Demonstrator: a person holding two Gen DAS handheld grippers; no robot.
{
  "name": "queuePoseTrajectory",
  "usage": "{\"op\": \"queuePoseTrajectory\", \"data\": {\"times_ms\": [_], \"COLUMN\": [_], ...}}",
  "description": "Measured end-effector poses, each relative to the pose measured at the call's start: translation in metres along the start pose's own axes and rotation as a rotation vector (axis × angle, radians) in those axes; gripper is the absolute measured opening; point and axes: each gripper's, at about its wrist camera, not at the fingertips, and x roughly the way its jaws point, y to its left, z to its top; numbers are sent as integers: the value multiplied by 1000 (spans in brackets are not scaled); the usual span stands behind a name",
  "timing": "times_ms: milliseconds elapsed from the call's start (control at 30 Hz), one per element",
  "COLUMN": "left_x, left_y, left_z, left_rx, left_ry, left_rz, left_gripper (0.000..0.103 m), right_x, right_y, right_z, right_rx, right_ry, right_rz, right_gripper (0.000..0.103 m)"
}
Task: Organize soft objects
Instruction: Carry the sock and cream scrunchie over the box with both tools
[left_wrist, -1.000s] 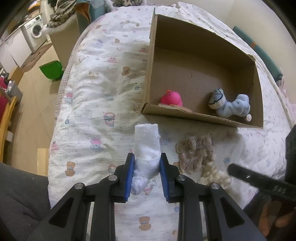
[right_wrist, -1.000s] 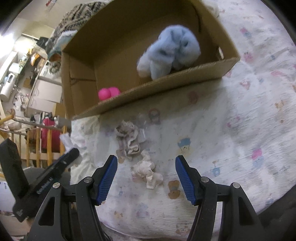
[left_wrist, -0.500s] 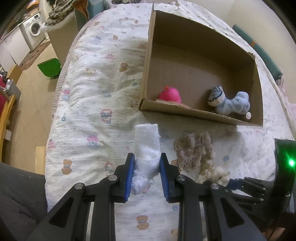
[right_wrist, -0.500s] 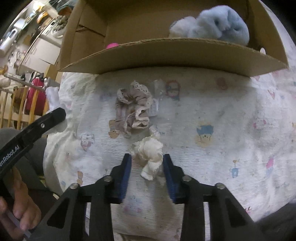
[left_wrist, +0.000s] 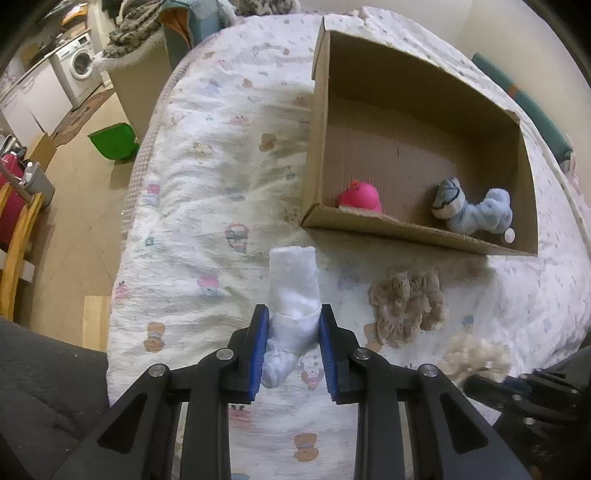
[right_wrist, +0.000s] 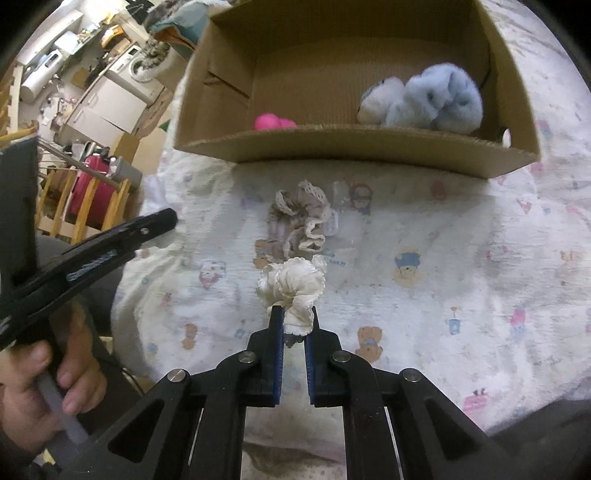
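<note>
- A bed (left_wrist: 207, 206) covered by a white quilt printed with small bears and cartoon figures fills both views; everything below lies on it or hangs over it.
- A cardboard box (left_wrist: 417, 232) sits open on the quilt, its near wall facing both grippers, well beyond their tips (right_wrist: 354, 147).
- Inside the box, a blue plush toy (left_wrist: 476, 214) lies against the near wall on the right side, and a pink toy (left_wrist: 360, 195) sits by the same wall near the left corner.
- A beige lace scrunchie (right_wrist: 301, 223) lies flat on the quilt between the box and the grippers, untouched, just beyond the right gripper's load.
- The left gripper (left_wrist: 293, 350) points steeply down with its blue pads clamped on a rolled white sock (left_wrist: 293, 295); the roll sticks out past the tips toward the box, its knotted end between the fingers.
- The right gripper (right_wrist: 295, 332) has just been closing and its jaws now pinch a cream scrunchie (right_wrist: 293, 286), nearly together; the frilled bunch bulges out beyond the tips.
- A hand (right_wrist: 40, 391) at the left edge of the right view grips the left gripper's handle.
</note>
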Motion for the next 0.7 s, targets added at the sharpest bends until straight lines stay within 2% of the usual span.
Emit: {"op": "queuePoseTrajectory", "data": {"times_ms": [133,400,533,700], "left_x": [-16,-58,-72,-79], "left_y": [2,-6,-12,-26], "left_z": [2,26,46,72], "left_rx": [-5,20,50,90], "left_ry": [-45,-154,-205,-247], "left_rz": [-14,-52,-57,-72], "left_gripper": [24,24,24,24], "right_x": [-27,-84,-101,-108], "right_y": [-6,-20,-33,-48], "right_z": [3,17,34,57], "right_rx": [9,51,84,128], "right_ry": [-69,-298,-366,-406], "right_rz": [34,115,122,117], "right_gripper": [12,12,12,12]}}
